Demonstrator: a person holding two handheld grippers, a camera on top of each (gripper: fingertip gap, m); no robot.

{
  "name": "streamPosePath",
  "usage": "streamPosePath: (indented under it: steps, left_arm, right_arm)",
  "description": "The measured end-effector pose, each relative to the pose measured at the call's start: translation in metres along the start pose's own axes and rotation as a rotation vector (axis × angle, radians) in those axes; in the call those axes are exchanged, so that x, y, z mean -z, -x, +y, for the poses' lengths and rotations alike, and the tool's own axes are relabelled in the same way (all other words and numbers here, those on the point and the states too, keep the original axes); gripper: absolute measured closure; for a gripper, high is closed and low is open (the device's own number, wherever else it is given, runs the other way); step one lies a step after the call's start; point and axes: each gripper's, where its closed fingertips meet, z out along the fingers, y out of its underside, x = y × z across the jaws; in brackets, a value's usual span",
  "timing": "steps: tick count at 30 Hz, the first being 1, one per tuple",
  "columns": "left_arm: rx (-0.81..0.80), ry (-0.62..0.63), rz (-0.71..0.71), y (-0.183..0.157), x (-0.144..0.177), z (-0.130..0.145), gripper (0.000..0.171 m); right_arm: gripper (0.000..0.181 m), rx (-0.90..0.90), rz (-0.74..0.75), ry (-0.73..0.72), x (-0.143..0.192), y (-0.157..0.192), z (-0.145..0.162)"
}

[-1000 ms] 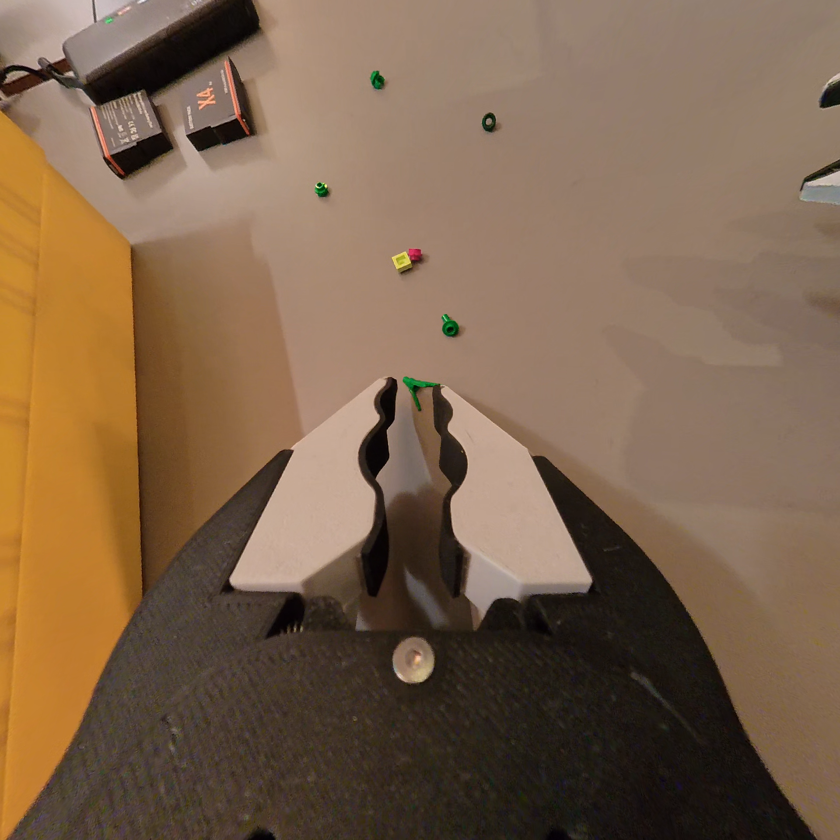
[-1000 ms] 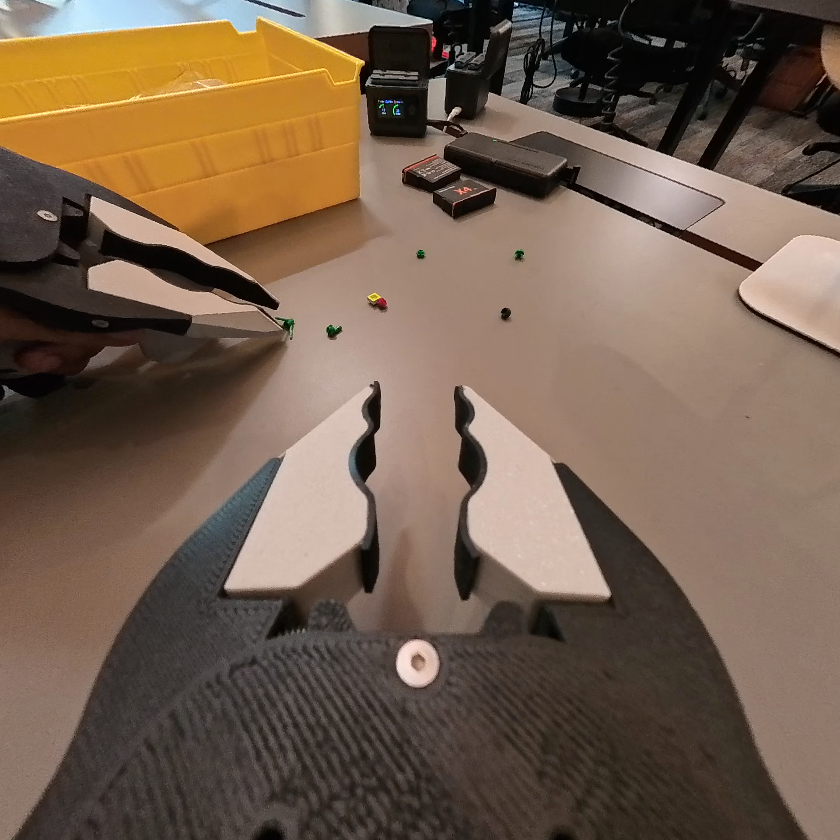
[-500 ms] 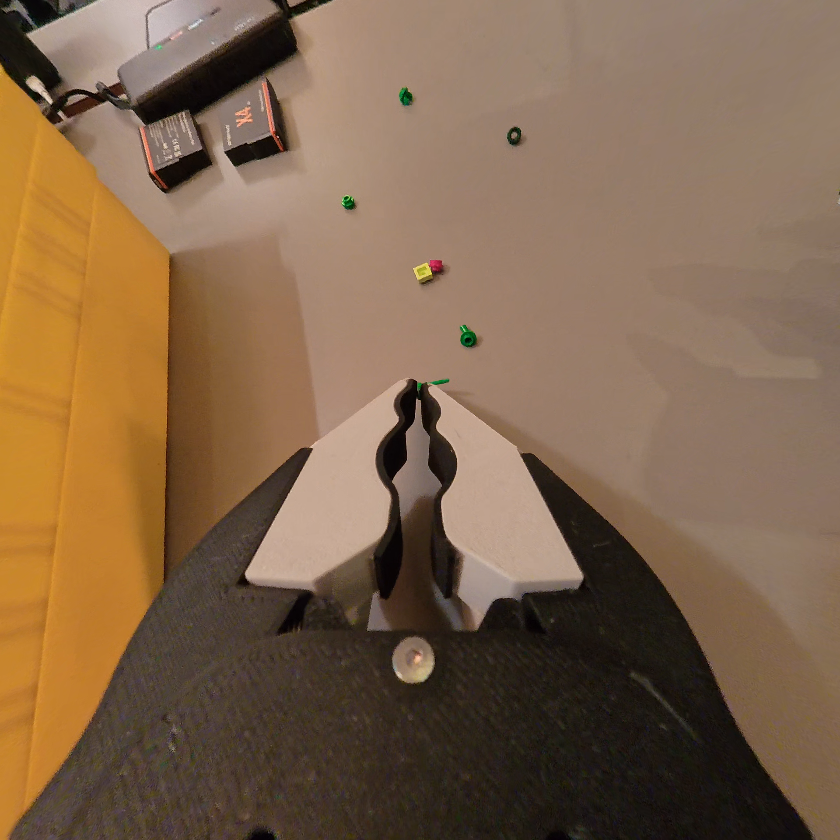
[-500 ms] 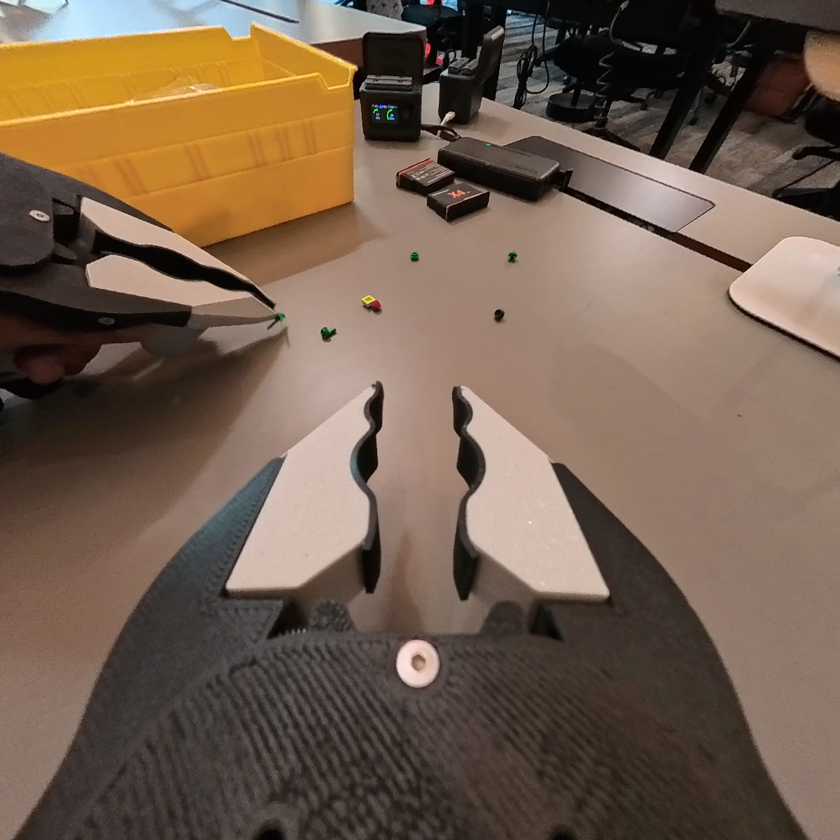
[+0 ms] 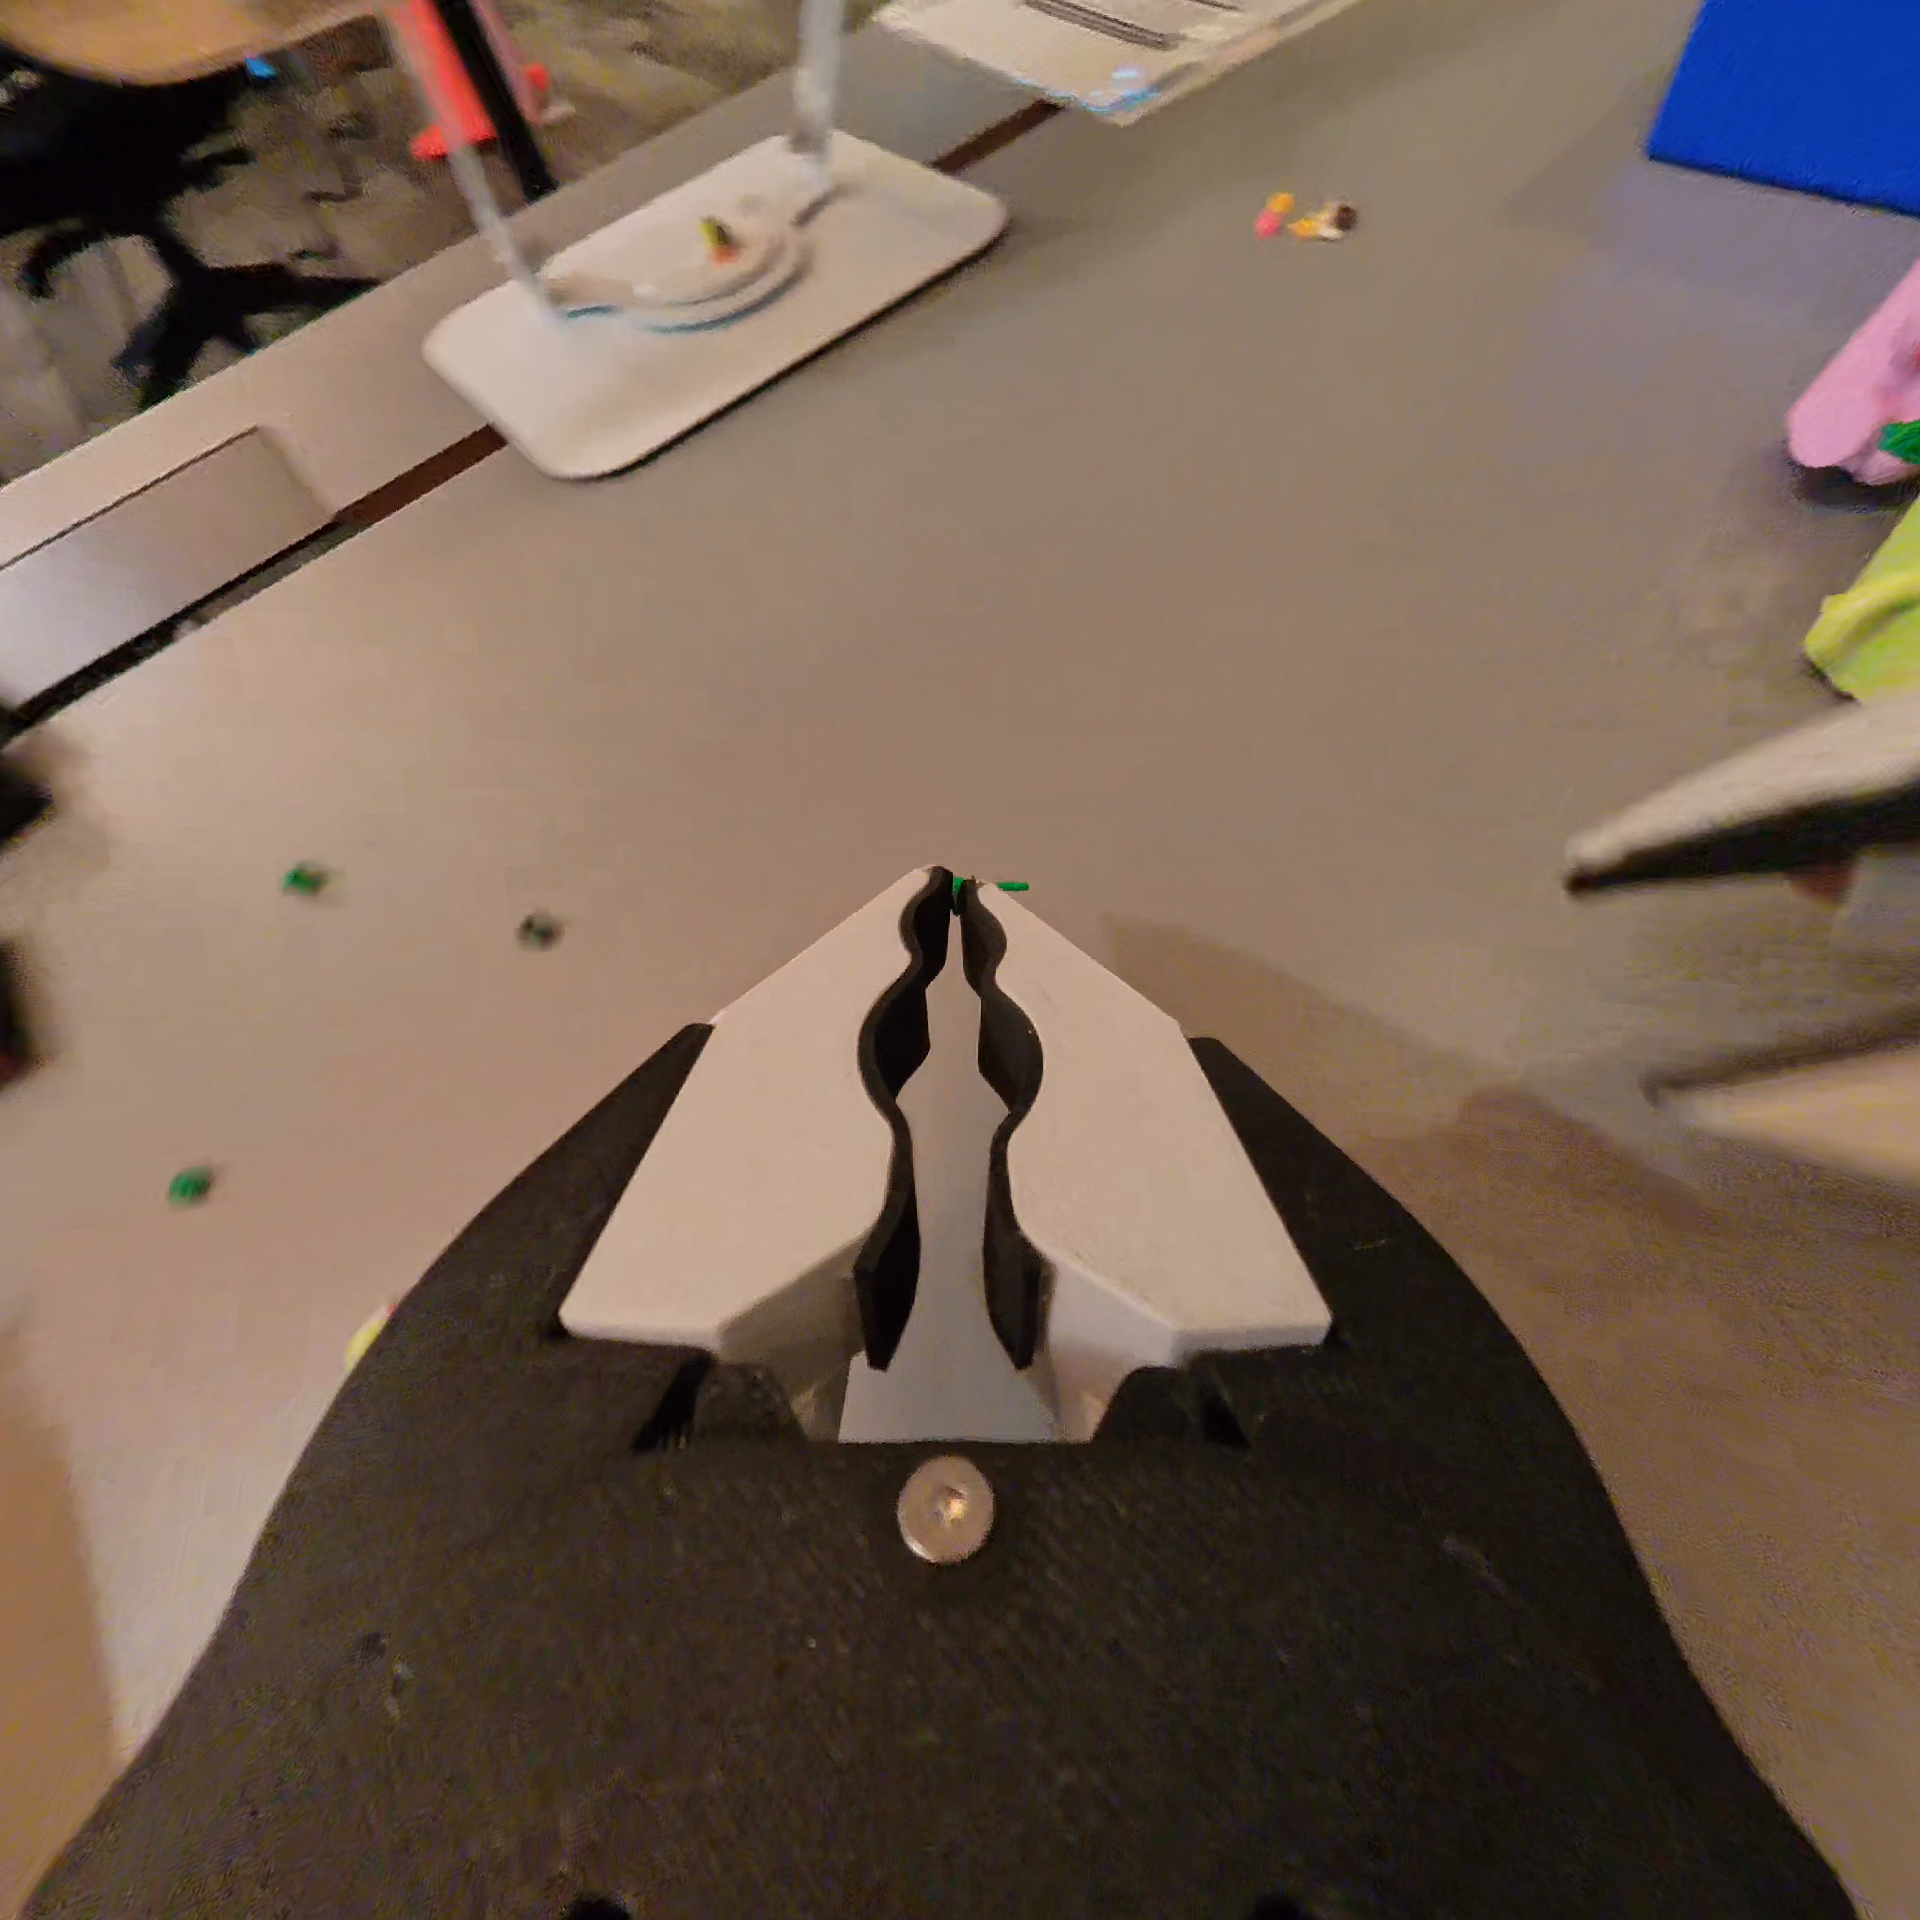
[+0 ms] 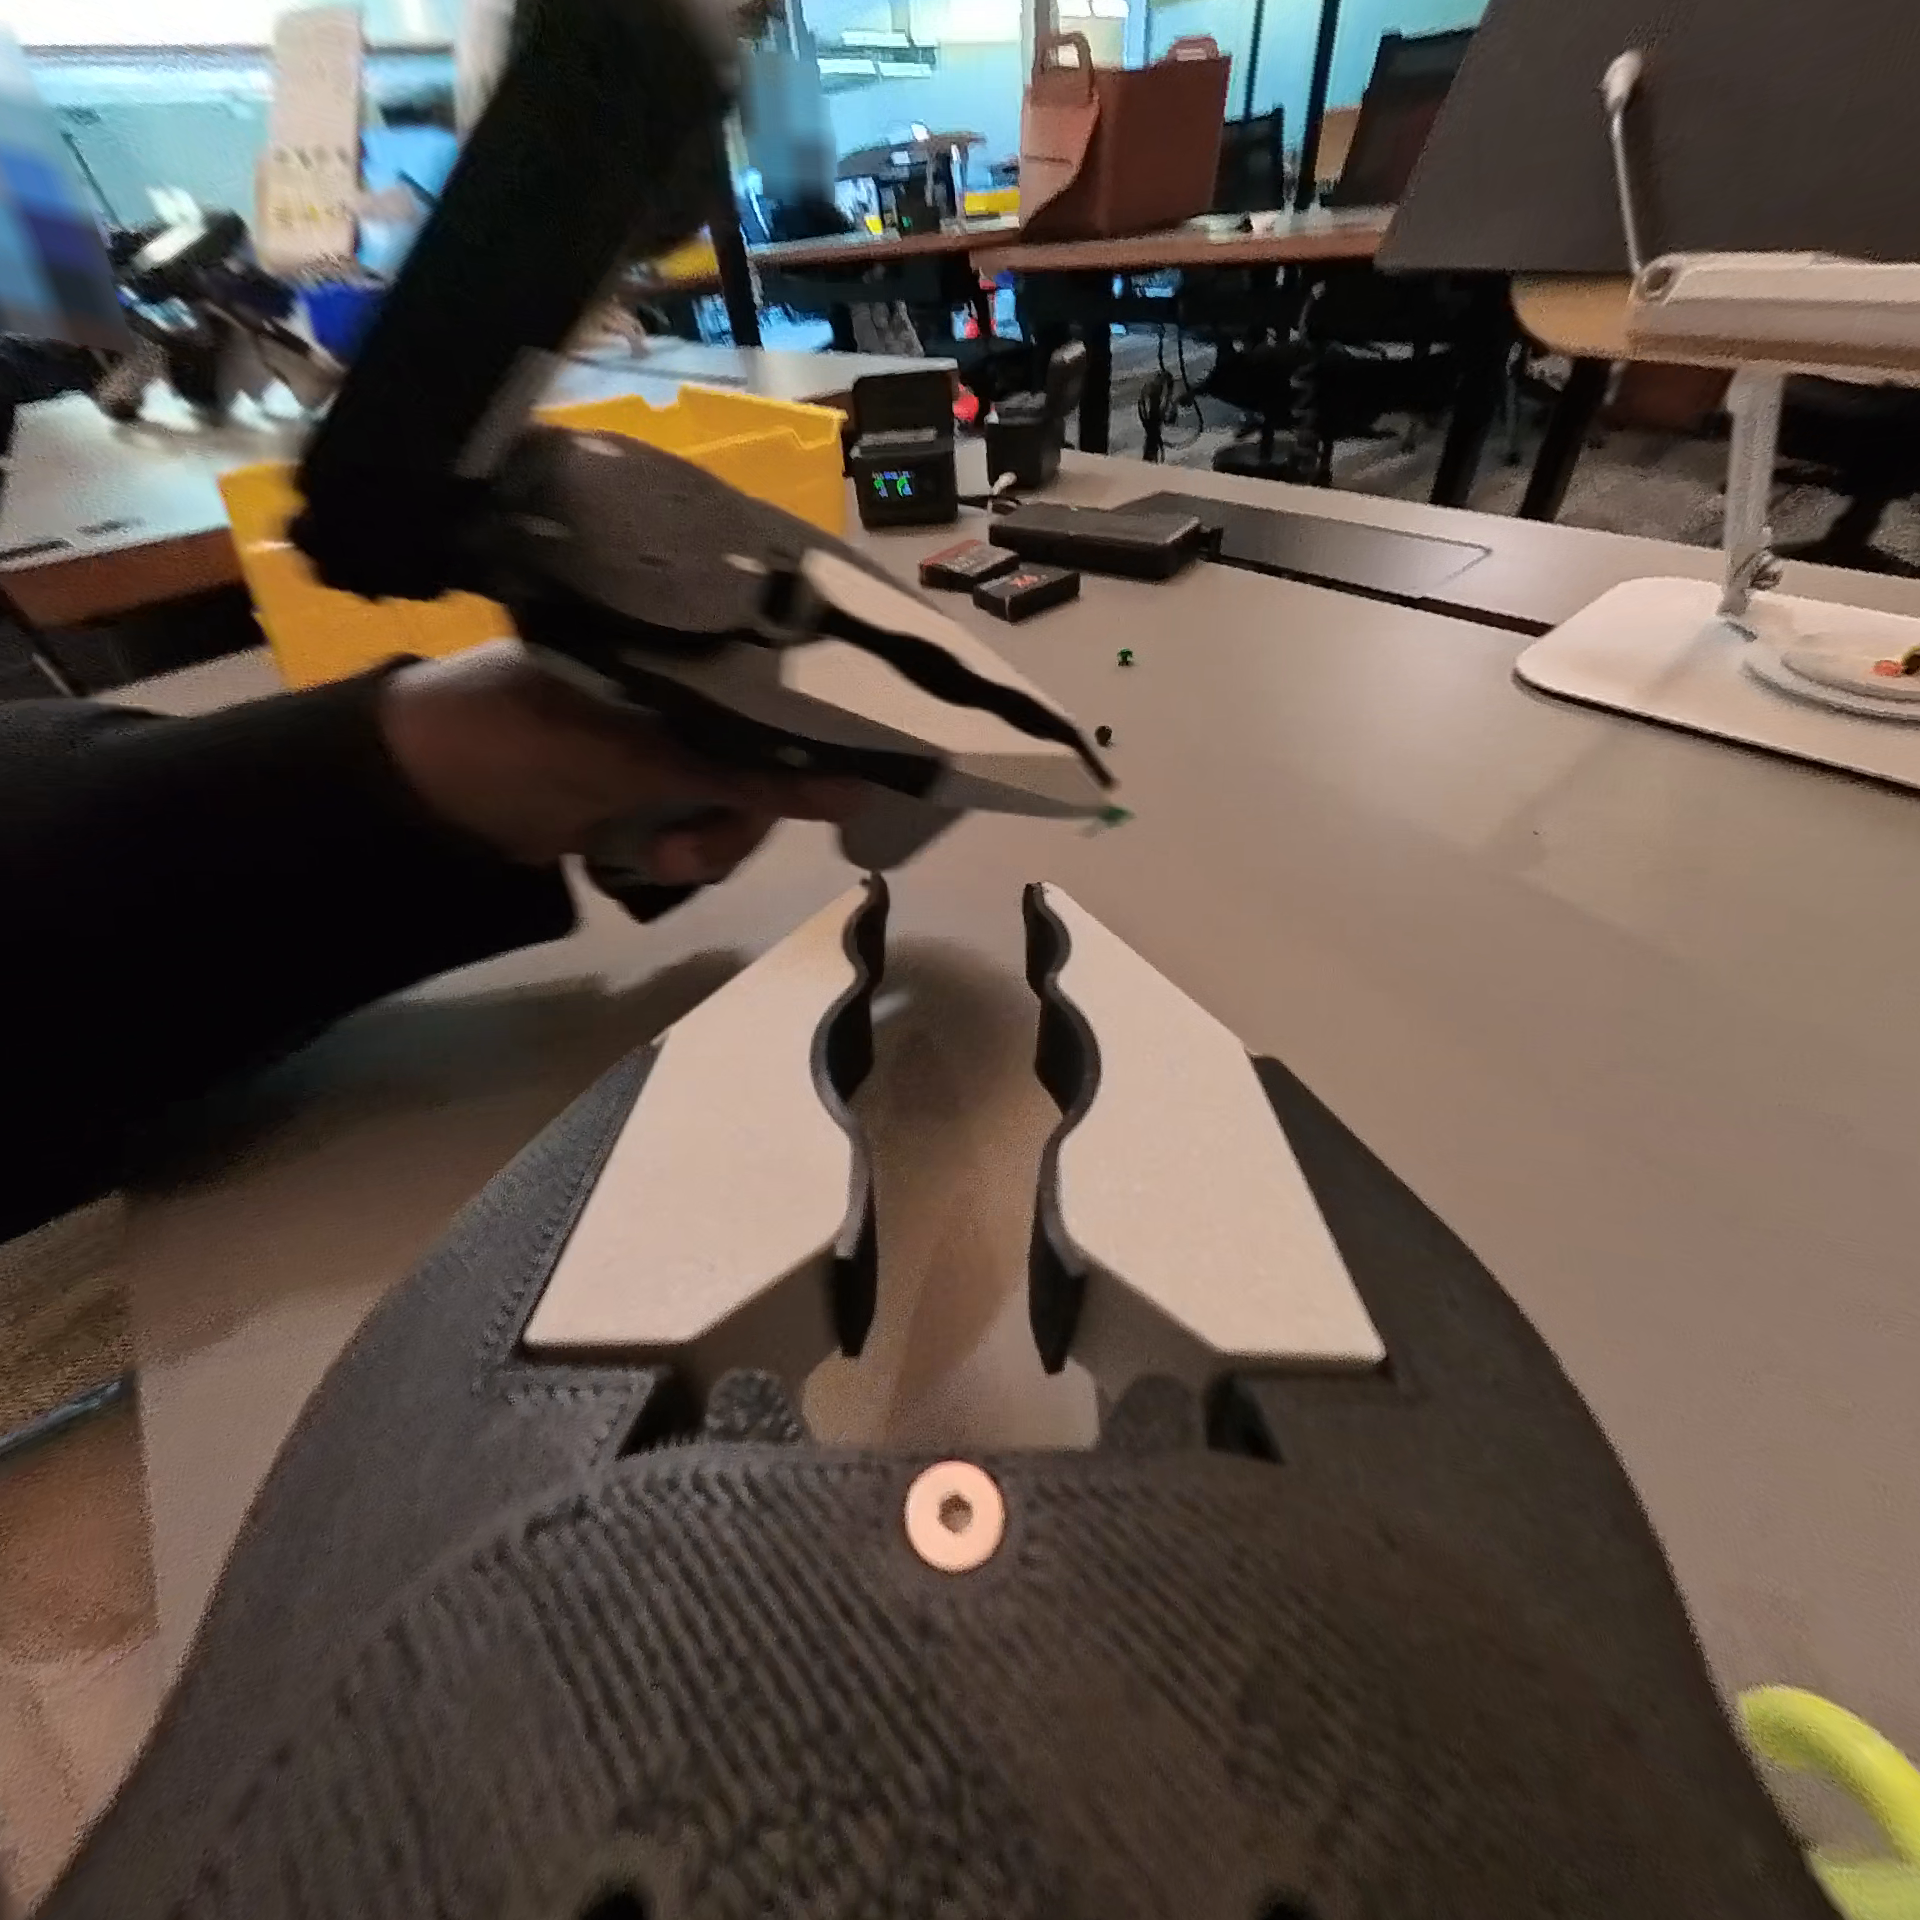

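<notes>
The small green part (image 5: 971, 886) is pinched at the very tips of the left tongs (image 5: 956, 883), raised off the desk (image 5: 1039, 623); keep pressure steady, as the right tongs (image 6: 954, 888), at 3 o'clock, stand parted and empty.

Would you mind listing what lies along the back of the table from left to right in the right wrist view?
Yellow bin → black case with a lit screen → two small black blocks → flat black box → white lamp base.
</notes>
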Motion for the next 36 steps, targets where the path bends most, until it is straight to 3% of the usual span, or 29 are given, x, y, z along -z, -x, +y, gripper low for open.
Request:
streamPosePath:
  steps: [3, 8, 13, 19, 22, 25, 29, 33, 36]
  left_arm:
    - [-0.089, 0.038, 0.035, -0.019, -0.04, -0.018, 0.171]
    - [-0.136, 0.133, 0.045, -0.029, -0.074, -0.012, 0.171]
    - [-0.132, 0.155, 0.054, -0.03, -0.074, -0.005, 0.171]
    - [-0.08, 0.137, 0.069, -0.026, -0.061, -0.007, 0.159]
    - [-0.077, 0.1, 0.062, -0.017, -0.058, -0.024, 0.161]
    - [-0.111, 0.059, 0.107, -0.022, -0.068, -0.055, 0.158]
    - [-0.211, 0.068, 0.241, -0.062, -0.108, -0.09, 0.149]
    - [-0.294, 0.1, 0.336, -0.105, -0.166, -0.125, 0.14]
    - [-0.341, 0.12, 0.314, -0.116, -0.217, -0.144, 0.126]
  right_arm:
    - [0.154, -0.025, -0.026, -0.027, 0.011, -0.002, -0.002]
    - [0.152, -0.086, -0.063, -0.031, 0.014, -0.008, -0.003]
    - [0.151, -0.169, -0.119, -0.018, 0.013, -0.01, -0.001]
    - [0.151, -0.241, -0.138, -0.063, 0.018, -0.016, -0.007]
    - [0.168, -0.204, -0.148, -0.138, 0.027, -0.011, -0.017]
    - [0.169, -0.148, -0.116, -0.265, 0.054, -0.004, -0.035]
    - [0.167, -0.166, -0.061, -0.283, 0.076, -0.014, -0.028]
    - [0.159, -0.303, -0.116, -0.319, 0.081, -0.025, -0.029]
    - [0.155, -0.35, -0.164, -0.313, 0.081, -0.023, -0.027]
